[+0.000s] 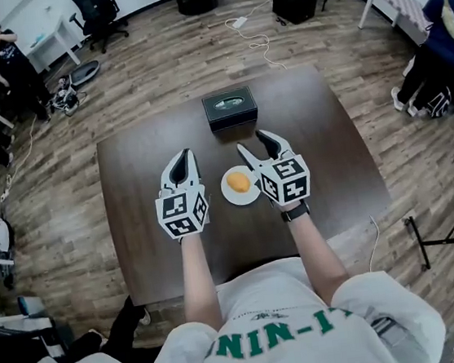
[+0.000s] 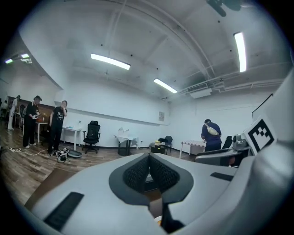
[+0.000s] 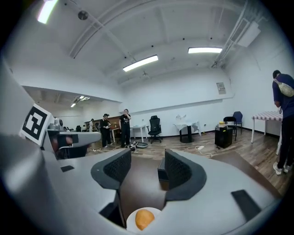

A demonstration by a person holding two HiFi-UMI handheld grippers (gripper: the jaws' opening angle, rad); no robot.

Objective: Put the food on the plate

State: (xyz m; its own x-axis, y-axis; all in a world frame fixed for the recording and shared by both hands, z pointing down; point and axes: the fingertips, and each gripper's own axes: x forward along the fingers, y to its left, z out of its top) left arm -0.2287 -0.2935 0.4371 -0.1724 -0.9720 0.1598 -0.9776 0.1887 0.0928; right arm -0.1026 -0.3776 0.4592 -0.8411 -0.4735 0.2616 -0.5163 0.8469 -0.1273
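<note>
An orange, rounded piece of food (image 1: pixel 239 182) lies on a small white plate (image 1: pixel 230 195) in the middle of the dark brown table (image 1: pixel 142 162). My right gripper (image 1: pixel 255 142) hovers just right of the plate with its jaws apart and nothing between them. In the right gripper view the food (image 3: pixel 144 218) and plate (image 3: pixel 131 219) sit low, behind and below the open right gripper (image 3: pixel 144 163). My left gripper (image 1: pixel 181 156) is left of the plate, jaws together and empty. In its own view the left gripper (image 2: pixel 149 158) has its pads meeting at the tips.
A black box (image 1: pixel 230 108) stands on the table beyond the plate and shows past the right jaw as the black box (image 3: pixel 161 174). People, office chairs and desks stand around the room's edges. Cables lie on the wooden floor beyond the table.
</note>
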